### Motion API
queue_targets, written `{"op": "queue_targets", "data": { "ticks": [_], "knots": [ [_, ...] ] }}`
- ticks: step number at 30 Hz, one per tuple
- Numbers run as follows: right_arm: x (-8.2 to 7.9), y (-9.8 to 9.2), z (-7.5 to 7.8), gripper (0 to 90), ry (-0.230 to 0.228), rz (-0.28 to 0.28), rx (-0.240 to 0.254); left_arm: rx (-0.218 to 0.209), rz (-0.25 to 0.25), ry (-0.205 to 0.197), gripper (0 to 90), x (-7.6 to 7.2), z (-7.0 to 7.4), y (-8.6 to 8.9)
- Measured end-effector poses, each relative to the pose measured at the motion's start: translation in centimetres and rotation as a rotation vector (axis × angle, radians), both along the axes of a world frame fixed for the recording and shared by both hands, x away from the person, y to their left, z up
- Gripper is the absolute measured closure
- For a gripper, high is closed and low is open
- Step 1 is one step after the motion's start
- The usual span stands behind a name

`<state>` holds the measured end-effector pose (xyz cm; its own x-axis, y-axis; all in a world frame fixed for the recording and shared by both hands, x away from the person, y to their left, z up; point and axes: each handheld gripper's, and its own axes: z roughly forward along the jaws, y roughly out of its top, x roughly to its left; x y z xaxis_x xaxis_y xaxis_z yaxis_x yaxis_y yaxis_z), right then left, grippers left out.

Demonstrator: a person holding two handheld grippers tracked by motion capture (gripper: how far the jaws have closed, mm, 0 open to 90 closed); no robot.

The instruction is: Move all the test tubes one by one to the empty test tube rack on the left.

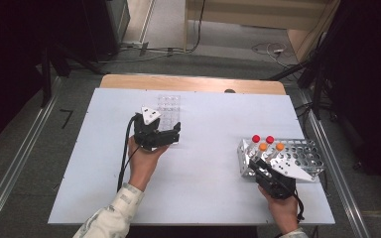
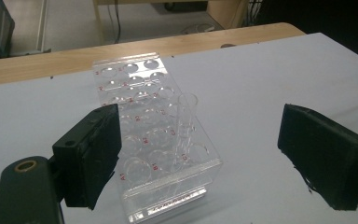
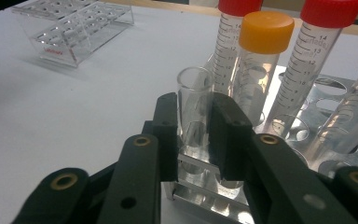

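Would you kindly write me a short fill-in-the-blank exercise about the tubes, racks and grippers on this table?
1. The right gripper has its jaws closed on a clear tube that has no ____.
2. Near it in the metal rack stand two tubes with red caps and two with ____ caps.
3. The left gripper has its jaws ____ around the near end of the clear plastic rack.
4. The clear plastic rack holds ____ glass tube.

Missing words: cap; orange; open; one
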<state>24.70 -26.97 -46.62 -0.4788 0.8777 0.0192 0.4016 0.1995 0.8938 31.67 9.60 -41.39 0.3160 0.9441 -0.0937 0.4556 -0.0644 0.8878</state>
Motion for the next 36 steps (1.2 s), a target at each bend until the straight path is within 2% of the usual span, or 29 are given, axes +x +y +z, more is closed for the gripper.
{"op": "queue_targets", "data": {
  "ticks": [6,17,30,36],
  "knots": [
    [0.0,-0.2,0.2,72.7,-0.004,-0.004,-0.001,-0.002,-0.001,0.001,14.2,0.0,0.0,-0.1],
    [-0.7,-0.3,2.4,73.2,-0.053,-0.015,-0.019,0.008,0.012,-0.004,12.2,-0.1,0.0,0.0],
    [-1.2,-0.8,4.9,73.4,-0.089,0.009,0.034,-0.002,0.000,-0.004,10.5,-0.2,0.1,0.2],
    [-1.5,-0.4,6.0,73.4,-0.102,0.032,0.033,-0.015,-0.008,-0.003,8.2,-0.2,0.1,0.2]
  ]
}}
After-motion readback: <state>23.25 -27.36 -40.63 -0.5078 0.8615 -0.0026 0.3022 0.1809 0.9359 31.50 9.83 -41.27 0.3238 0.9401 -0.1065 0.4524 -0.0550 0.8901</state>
